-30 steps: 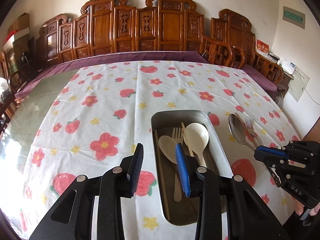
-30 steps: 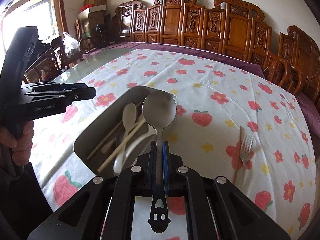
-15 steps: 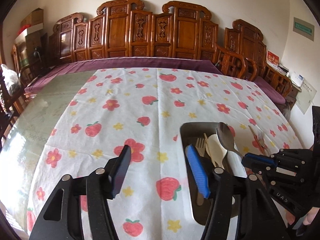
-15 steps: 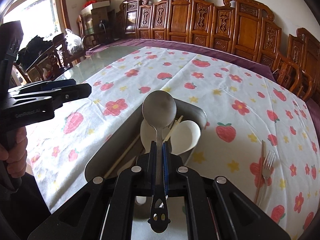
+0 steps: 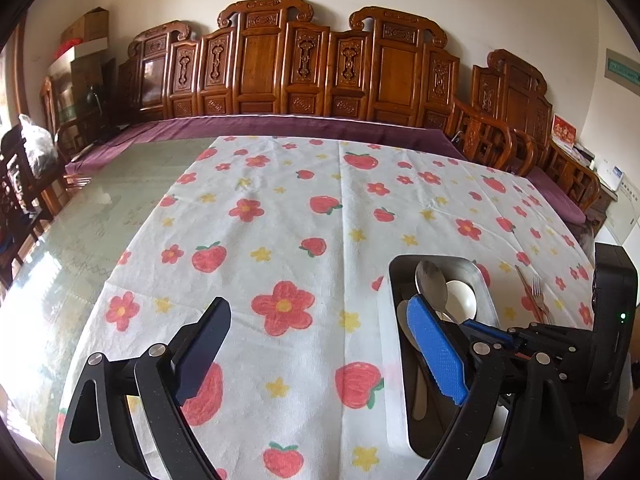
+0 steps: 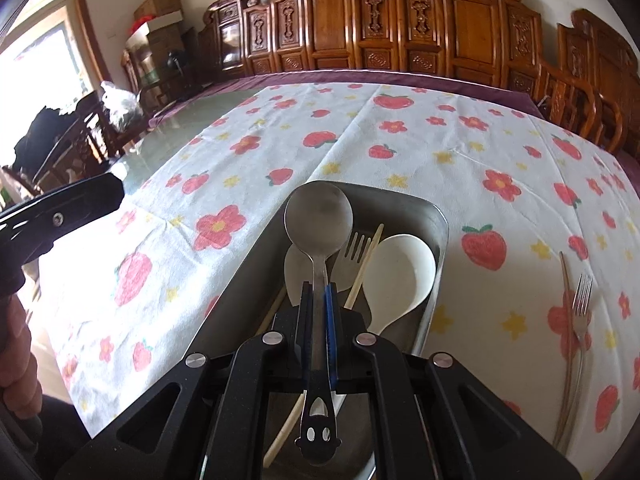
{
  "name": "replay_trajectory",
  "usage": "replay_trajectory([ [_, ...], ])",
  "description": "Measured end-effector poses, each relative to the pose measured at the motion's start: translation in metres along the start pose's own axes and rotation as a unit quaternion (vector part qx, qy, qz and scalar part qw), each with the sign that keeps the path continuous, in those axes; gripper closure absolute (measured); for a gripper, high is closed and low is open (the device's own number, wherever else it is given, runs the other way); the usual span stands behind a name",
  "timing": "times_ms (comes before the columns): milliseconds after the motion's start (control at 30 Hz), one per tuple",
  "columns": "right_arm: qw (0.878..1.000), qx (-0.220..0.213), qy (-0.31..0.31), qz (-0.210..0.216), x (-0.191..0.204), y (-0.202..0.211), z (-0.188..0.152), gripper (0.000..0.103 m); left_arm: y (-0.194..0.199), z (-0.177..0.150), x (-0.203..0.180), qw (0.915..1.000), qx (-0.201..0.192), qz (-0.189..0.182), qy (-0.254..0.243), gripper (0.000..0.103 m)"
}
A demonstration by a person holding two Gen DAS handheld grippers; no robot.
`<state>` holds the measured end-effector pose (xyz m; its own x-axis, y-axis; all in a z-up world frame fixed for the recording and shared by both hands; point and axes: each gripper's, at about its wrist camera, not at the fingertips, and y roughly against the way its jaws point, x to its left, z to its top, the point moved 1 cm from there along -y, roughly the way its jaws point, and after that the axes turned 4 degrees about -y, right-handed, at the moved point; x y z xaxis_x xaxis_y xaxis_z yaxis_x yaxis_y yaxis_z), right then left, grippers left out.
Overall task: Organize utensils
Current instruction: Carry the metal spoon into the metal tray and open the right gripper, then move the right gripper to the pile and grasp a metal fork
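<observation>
Over the metal tray, at the centre of the right wrist view, a metal spoon is clamped by its handle in the right tool, the bowl pointing toward 12 o'clock and held above the tray's contents. In the tray, a white spoon is seen at 3 o'clock of the held spoon, with a pale fork and a chopstick between them; a second pale spoon is partly hidden beneath. On the flowered cloth covering the counter, a metal fork is laid well apart from the tray, at its 3 o'clock. In the left wrist view, the left tool is shown with its jaws wide apart, just having been opened, nothing between them, the cloth below and the tray at 3 o'clock.
</observation>
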<state>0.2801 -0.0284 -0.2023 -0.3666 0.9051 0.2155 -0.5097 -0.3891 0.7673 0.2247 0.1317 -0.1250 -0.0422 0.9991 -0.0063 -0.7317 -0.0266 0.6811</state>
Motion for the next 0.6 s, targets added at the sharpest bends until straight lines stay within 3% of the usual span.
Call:
replay_trajectory([
  [200, 0.999, -0.001, -0.028, 0.046, -0.007, -0.003, -0.003, 0.095, 0.001, 0.0, 0.0, 1.0, -0.001, 0.0, 0.002, 0.017],
  [333, 0.998, -0.012, -0.021, 0.054, -0.013, 0.008, -0.004, 0.094, -0.001, 0.0, -0.003, 1.0, 0.001, -0.002, -0.003, 0.017],
  [600, 0.999, -0.049, -0.002, 0.022, -0.055, 0.062, -0.013, 0.094, -0.001, -0.002, -0.033, 0.9995, 0.001, -0.021, -0.025, 0.017],
])
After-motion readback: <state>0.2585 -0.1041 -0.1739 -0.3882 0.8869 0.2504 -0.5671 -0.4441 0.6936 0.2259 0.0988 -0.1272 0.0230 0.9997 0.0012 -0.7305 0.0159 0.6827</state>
